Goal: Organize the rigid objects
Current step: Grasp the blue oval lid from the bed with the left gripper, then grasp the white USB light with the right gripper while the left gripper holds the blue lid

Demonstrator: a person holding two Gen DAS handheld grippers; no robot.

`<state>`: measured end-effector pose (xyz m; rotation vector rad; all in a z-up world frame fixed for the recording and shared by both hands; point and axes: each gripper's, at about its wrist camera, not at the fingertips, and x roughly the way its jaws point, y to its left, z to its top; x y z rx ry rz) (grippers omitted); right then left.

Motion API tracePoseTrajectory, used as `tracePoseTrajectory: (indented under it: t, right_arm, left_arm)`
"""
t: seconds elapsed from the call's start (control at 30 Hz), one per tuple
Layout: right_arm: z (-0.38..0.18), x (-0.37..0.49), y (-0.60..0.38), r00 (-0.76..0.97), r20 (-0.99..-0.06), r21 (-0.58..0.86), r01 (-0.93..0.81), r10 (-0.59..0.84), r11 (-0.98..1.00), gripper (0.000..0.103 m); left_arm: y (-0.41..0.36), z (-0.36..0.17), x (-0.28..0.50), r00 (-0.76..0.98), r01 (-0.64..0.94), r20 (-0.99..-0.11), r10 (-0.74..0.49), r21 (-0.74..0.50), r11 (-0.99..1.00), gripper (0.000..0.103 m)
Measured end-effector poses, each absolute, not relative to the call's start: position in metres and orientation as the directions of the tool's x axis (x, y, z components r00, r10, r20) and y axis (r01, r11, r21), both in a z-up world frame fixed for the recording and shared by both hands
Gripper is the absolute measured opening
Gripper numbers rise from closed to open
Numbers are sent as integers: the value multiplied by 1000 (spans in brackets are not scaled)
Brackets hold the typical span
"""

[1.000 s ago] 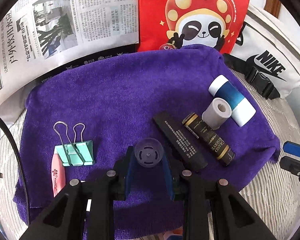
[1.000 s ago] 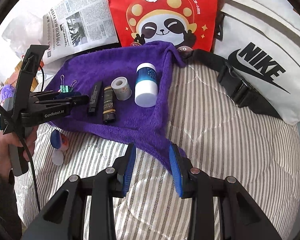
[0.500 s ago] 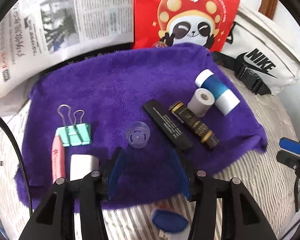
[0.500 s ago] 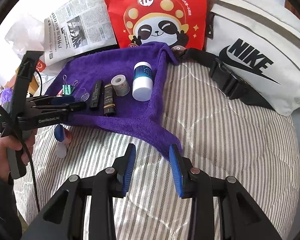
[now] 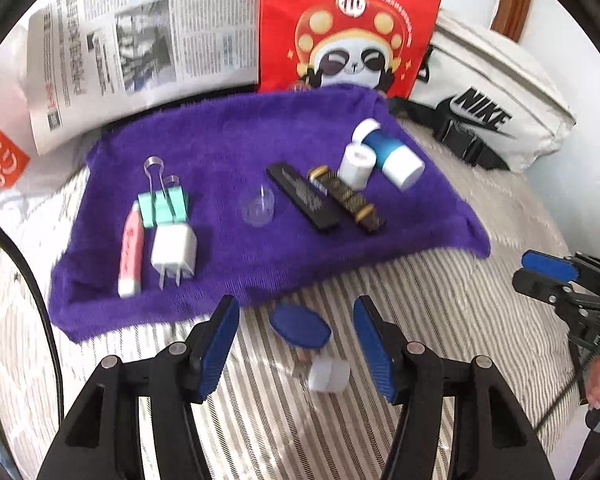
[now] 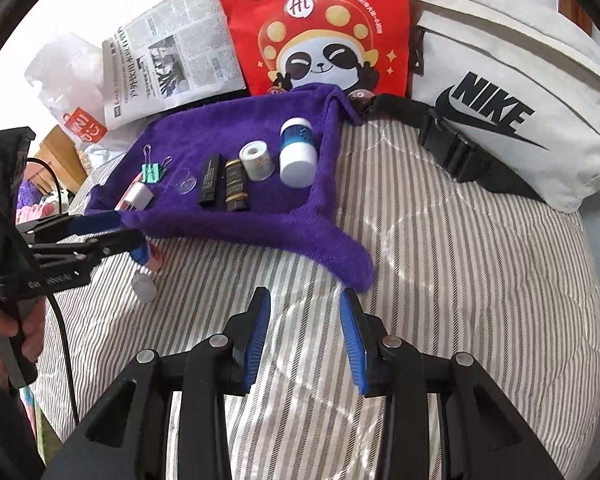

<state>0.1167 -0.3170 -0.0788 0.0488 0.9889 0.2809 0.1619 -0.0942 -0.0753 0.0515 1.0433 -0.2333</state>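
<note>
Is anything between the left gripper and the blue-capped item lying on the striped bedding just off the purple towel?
Nothing visible. The blue-capped item lies on the striped bedding directly ahead of the left gripper, whose jaws are opening with nothing between them. The small white piece lies right beside it, not across the approach.

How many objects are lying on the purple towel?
8, left to right: pink eraser, white plug, green clip, clear cap, black stick, gold-black tube, white roll, blue-white bottle. Nothing seems hidden.
</note>
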Motion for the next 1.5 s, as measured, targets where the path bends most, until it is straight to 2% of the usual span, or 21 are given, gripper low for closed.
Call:
tracePoseTrajectory:
  t: [0.33, 0.57, 0.8, 0.9, 1.1, 1.5]
  right_arm:
    - [-91, 101, -315, 494, -836, 148, -218, 240, 965, 36]
    - [-98, 102, -320, 477, -847, 148, -213, 235, 966, 36]
    - [-101, 107, -315, 471, -846, 162, -219, 249, 962, 36]
    - [-103, 108, -311, 466, -848, 163, -224, 253, 961, 36]
    - [-108, 108, -299, 450, -855, 159, -247, 258, 956, 36]
    - [-112, 113, -248, 431, -852, 156, -333, 298, 930, 36]
  left_arm:
    - [-93, -109, 176, 438, 107, -889, -134, -96, 990, 56]
    - [-94, -108, 173, 443, 118, -892, -91, -43, 992, 35]
    - [-86, -108, 169, 442, 119, -891, -100, -52, 992, 35]
    - [-90, -108, 169, 444, 134, -891, -97, -41, 990, 25]
    - [-83, -106, 166, 442, 142, -888, -124, -67, 988, 23]
    - [-25, -99, 158, 460, 66, -884, -83, -59, 996, 23]
